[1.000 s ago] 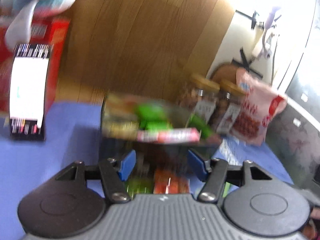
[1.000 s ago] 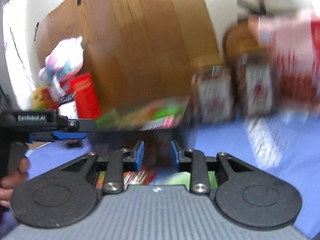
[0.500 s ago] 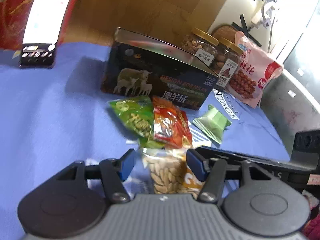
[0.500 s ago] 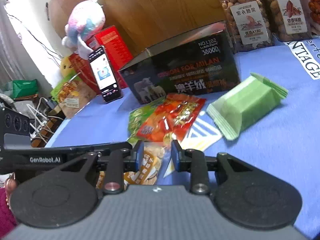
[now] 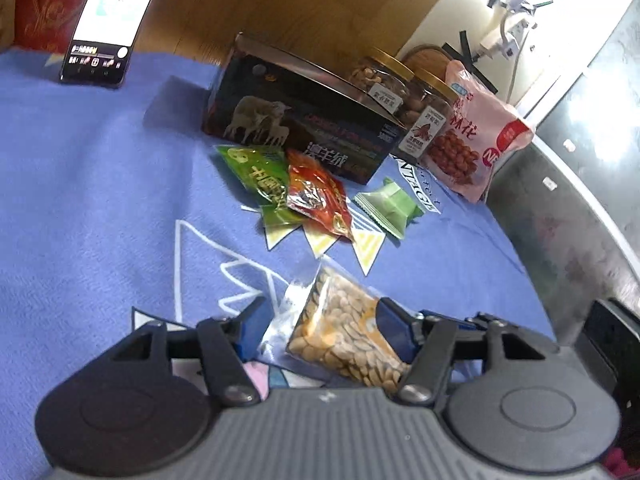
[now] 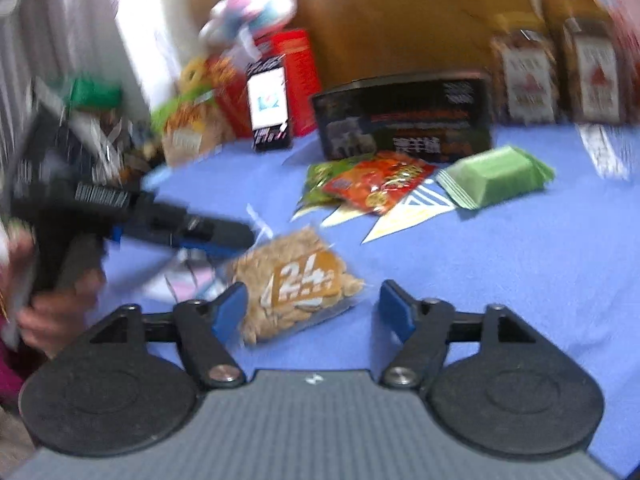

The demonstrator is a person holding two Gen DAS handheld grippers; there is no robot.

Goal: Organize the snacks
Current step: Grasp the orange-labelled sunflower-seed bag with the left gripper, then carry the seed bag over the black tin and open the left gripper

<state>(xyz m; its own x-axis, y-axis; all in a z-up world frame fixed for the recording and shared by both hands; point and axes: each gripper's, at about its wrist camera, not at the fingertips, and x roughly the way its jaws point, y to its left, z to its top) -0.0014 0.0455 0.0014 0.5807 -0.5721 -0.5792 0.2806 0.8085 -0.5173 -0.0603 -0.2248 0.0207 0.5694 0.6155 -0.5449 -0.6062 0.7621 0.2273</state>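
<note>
Both tools angled down over the nut packet

The left tool [image 5: 324, 324] is opening, the nut packet [image 5: 348, 344] between its fingers on the blue bench [image 5: 100, 200]; the right tool [image 6: 312, 306] is opening wide, the packet lying by its left finger.

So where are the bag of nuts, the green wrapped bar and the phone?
Bag of nuts [image 5: 348, 340], left wrist view, its clear middle.
Green wrapped bar [image 6: 496, 178], right wrist view, its top face.
Phone [image 5: 110, 16], left wrist view, its lit screen.

Left gripper [image 5: 320, 330]: tilted downward, fingers [image 5: 250, 326] parting, a packet between them. Right gripper [image 6: 314, 310]: tilted downward, fingers [image 6: 394, 310] spreading wide. A hand [image 6: 56, 304] grips the left handle.
</note>
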